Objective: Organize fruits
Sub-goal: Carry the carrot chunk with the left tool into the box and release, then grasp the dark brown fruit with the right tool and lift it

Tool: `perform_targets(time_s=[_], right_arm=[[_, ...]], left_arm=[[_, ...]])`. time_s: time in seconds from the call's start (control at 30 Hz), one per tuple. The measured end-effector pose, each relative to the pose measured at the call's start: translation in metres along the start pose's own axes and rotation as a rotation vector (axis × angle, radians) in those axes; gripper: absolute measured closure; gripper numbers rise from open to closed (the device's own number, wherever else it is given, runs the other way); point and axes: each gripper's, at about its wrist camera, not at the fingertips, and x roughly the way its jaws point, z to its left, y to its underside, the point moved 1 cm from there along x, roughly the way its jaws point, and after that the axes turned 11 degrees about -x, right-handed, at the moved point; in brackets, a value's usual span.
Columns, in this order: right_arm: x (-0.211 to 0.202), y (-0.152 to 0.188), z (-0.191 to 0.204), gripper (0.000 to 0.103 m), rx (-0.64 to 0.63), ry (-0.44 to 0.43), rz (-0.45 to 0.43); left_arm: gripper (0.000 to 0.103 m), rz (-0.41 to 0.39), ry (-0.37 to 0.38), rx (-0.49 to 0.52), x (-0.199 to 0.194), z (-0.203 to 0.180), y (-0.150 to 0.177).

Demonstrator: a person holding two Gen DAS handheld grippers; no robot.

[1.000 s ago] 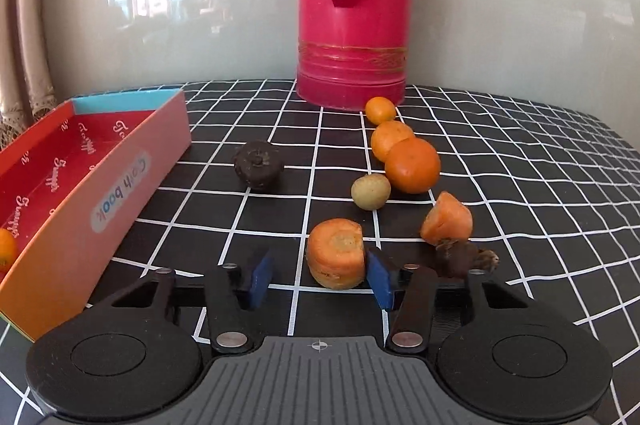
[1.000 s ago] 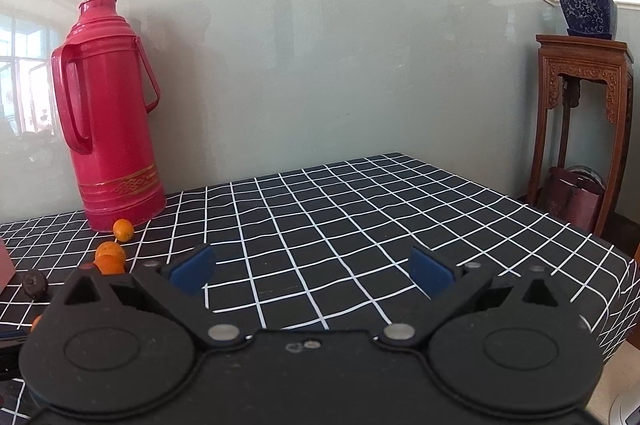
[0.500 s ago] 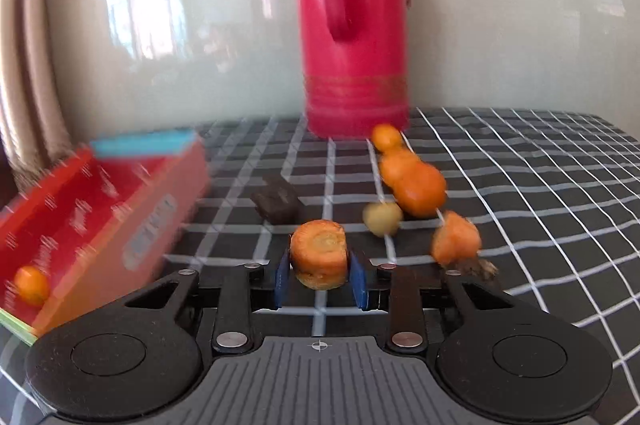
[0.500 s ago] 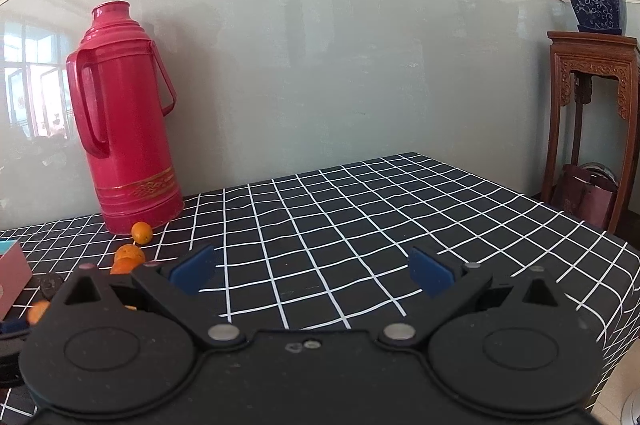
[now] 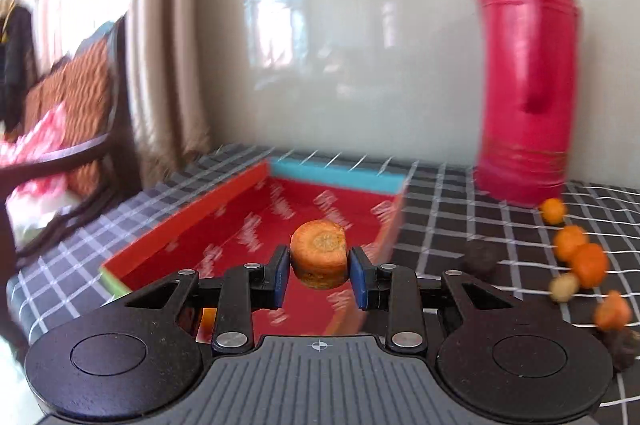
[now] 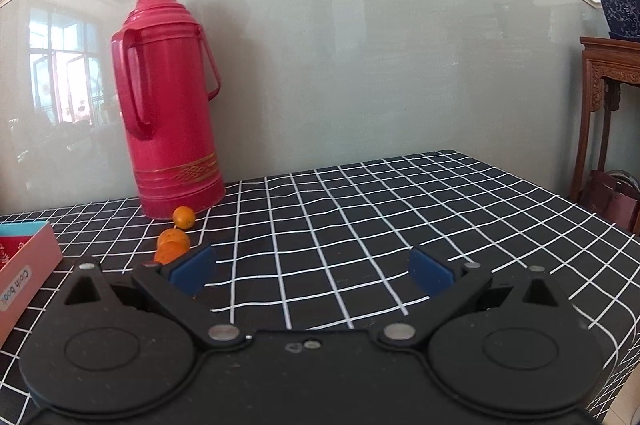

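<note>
While we carried: left gripper clamped the carrot piece.
Ahead: red box; release low.
Right gripper: open, empty.

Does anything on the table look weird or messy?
Yes. Fruit pieces lie scattered in a loose line on the checked cloth beside the red flask, not in the red box. One dark fruit looks shrivelled.
</note>
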Motion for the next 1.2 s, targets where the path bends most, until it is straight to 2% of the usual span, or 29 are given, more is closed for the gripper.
perform_targets(time_s=[0.13,0.23,0.33,0.37,0.4,0.47,0.77,0.87,1.0,1.07,1.1,1.17,1.2], right_arm=[[0.003,0.000,0.013,0.006,-0.019,-0.029,0.008],[0.004,0.001,0.023,0.006,-0.036,-0.049,0.014],[0.005,0.002,0.030,0.006,-0.042,-0.071,0.023],[0.006,0.003,0.033,0.006,-0.043,-0.078,0.027],[0.007,0.003,0.035,0.006,-0.045,-0.084,0.032],[0.009,0.004,0.039,0.006,-0.047,-0.098,0.045],[0.022,0.008,0.061,0.006,-0.056,-0.168,0.102],[0.030,0.011,0.071,0.013,-0.072,-0.197,0.133],[0.043,0.017,0.081,0.035,-0.090,-0.226,0.194],[0.050,0.020,0.082,0.039,-0.077,-0.229,0.223],[0.053,0.021,0.083,0.044,-0.073,-0.231,0.234],[0.055,0.021,0.086,0.048,-0.082,-0.222,0.230],[0.056,0.020,0.087,0.054,-0.091,-0.222,0.230]], left_arm=[[0.071,0.079,-0.045,-0.046,0.014,0.017,-0.001],[0.070,0.103,-0.059,-0.064,0.016,0.026,-0.002],[0.069,0.108,-0.043,-0.099,0.015,0.034,-0.003],[0.065,0.109,-0.027,-0.122,0.013,0.037,-0.004],[0.061,0.109,-0.019,-0.144,0.012,0.041,-0.004],[0.040,0.089,-0.035,-0.169,0.009,0.047,-0.006],[0.034,-0.006,-0.052,-0.174,-0.004,0.071,-0.018],[0.033,-0.021,-0.063,-0.183,-0.006,0.082,-0.021],[0.030,-0.033,-0.082,-0.199,-0.009,0.096,-0.024],[0.028,-0.042,-0.094,-0.203,-0.009,0.104,-0.025],[0.028,-0.046,-0.099,-0.205,-0.010,0.107,-0.025],[0.027,-0.051,-0.109,-0.206,-0.010,0.114,-0.026],[0.027,-0.052,-0.114,-0.207,-0.010,0.117,-0.027]])
